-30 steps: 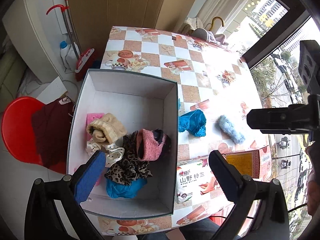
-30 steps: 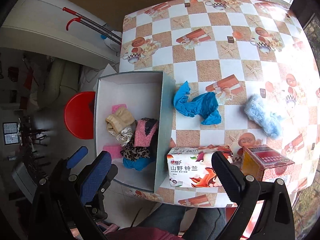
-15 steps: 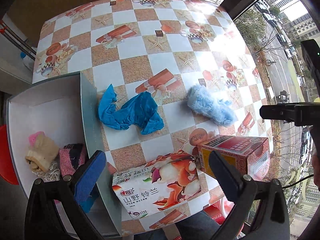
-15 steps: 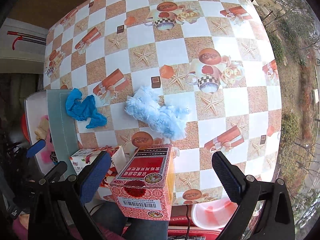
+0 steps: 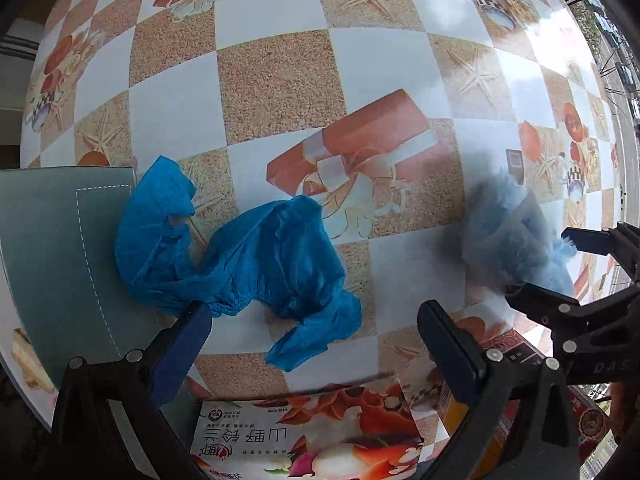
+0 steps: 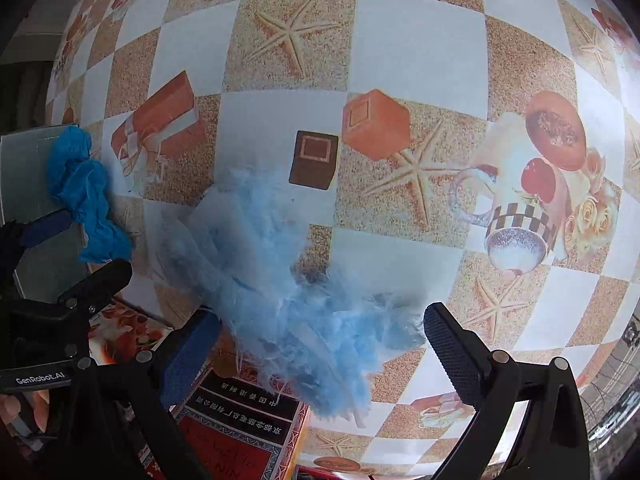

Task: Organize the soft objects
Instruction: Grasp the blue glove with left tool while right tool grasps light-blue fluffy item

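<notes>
A crumpled bright blue cloth (image 5: 248, 256) lies on the checked tablecloth, its left end against the grey-green box wall (image 5: 52, 248). My left gripper (image 5: 316, 344) hangs open just above its near edge, nothing between the fingers. A fluffy pale blue piece (image 6: 280, 280) lies to the right, also seen in the left wrist view as a pale blue fluffy piece (image 5: 516, 232). My right gripper (image 6: 320, 356) is open low over it, a finger on each side of its near end. The blue cloth (image 6: 84, 200) shows at the left of the right wrist view.
A printed tissue pack (image 5: 308, 436) lies at the table's near edge beneath the left gripper. A red and gold carton (image 6: 248, 428) stands beside it, under the right gripper. Some items inside the box (image 5: 24, 356) peek at far left. A hand (image 6: 24, 412) holds the left gripper.
Both grippers have moved down and forward, away from the box. The left one has closed in on the blue cloth, the right one on the fluffy pale blue piece. Both stay open.
</notes>
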